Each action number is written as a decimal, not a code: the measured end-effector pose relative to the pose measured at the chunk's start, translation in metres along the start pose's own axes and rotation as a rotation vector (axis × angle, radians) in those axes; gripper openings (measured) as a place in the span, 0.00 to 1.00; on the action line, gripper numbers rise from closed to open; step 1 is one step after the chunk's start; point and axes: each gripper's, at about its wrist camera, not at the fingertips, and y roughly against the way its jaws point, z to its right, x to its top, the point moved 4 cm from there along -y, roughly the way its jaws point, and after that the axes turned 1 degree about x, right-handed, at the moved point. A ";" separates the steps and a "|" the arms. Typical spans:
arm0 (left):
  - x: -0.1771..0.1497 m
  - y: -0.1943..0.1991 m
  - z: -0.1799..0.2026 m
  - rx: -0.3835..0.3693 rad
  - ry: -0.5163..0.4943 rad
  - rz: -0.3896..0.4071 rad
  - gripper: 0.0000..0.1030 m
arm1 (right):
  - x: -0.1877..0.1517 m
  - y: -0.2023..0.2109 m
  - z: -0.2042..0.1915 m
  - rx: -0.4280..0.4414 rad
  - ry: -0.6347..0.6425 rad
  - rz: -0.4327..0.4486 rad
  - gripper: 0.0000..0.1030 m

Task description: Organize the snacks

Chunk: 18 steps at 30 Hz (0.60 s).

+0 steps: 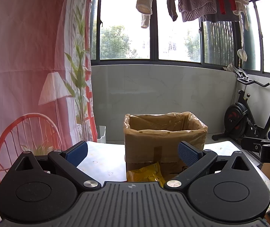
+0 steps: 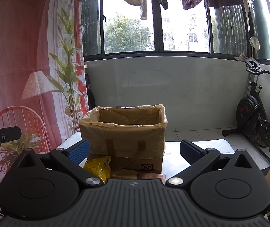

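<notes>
Left tongs [image 1: 133, 151]: spread wide, nothing between the blue pads; low centre of the left wrist view.
Right tongs [image 2: 134, 151]: spread wide too, holding nothing; low centre of the right wrist view.
Box [image 1: 163, 138]: open cardboard, lined with a clear plastic bag, upright on the desk [image 1: 101, 162], centre of both views.
Yellow packet [image 1: 146, 175]: on the desk against the box's near side, between the left tongs' arms; lower centre-left in the right wrist view.
Brown packets [image 2: 135, 174]: beside the yellow packet, at the box's foot, partly hidden by the right tongs' body.
Exercise bike [image 1: 248, 117]: on the floor, right of frame.
Laundry [image 1: 191, 0]: hanging across the top, before the window [image 1: 125, 28].
</notes>
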 end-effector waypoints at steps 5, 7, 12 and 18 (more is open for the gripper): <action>-0.001 0.000 0.000 -0.001 0.001 -0.001 0.99 | 0.000 0.000 0.000 0.000 0.000 0.000 1.00; -0.001 0.000 0.000 -0.001 0.001 -0.001 0.99 | 0.000 0.000 0.000 0.000 0.000 0.000 1.00; -0.001 -0.001 0.000 0.000 0.002 -0.001 0.99 | -0.001 0.000 0.000 0.000 0.000 0.001 1.00; -0.004 -0.001 0.001 -0.001 0.005 -0.007 0.99 | -0.001 0.000 0.000 0.000 -0.001 0.000 1.00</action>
